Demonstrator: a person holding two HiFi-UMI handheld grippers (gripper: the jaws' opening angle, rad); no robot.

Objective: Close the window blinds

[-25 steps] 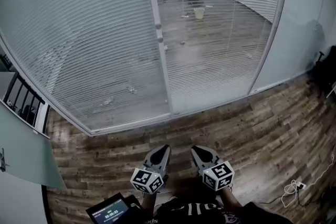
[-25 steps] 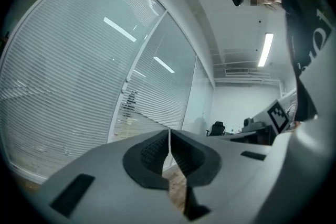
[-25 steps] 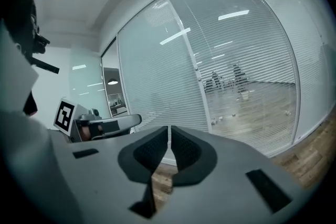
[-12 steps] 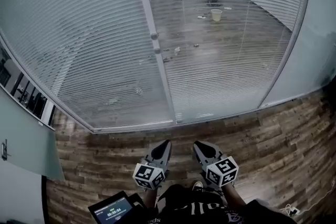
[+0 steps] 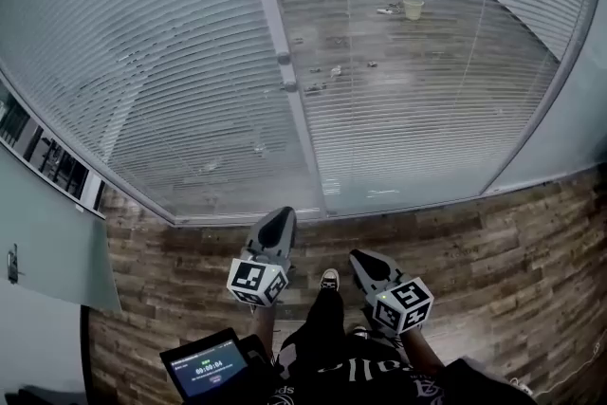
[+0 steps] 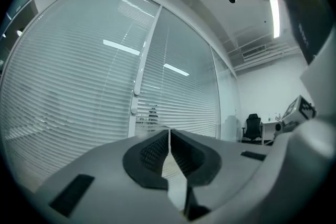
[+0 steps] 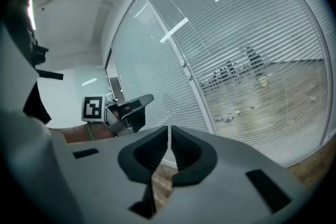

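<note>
We stand facing a glass wall, and we place everything from the white post [image 5: 302, 138] that splits it into two panes. The blinds [image 5: 152, 62] hang down over both panes, on either side of the post. Left of the post the slats look hazier. Right of it they let us see through to a room floor, where a pale cup [image 5: 413, 8] stands well off to the right. Two small knobs [image 5: 284, 59] sit on the post about halfway up. Below the foot of the post lies the wooden floor [image 5: 493, 242]. The left gripper [image 5: 278, 215] is nearest the post, its tip just short of the bottom rail and a little left of the post's foot. Its jaws are pressed together with nothing between them, and it touches neither post nor blinds. The right gripper [image 5: 360, 258] hangs farther back from the post and to its right. Its jaws are likewise closed on nothing, clear of the glass. Between the two grippers, back from the post, one shoe [image 5: 328, 280] shows on the floor. Farthest back and to the left of the post, a small lit screen [image 5: 209, 367] sits at the lower edge of the head view.
</note>
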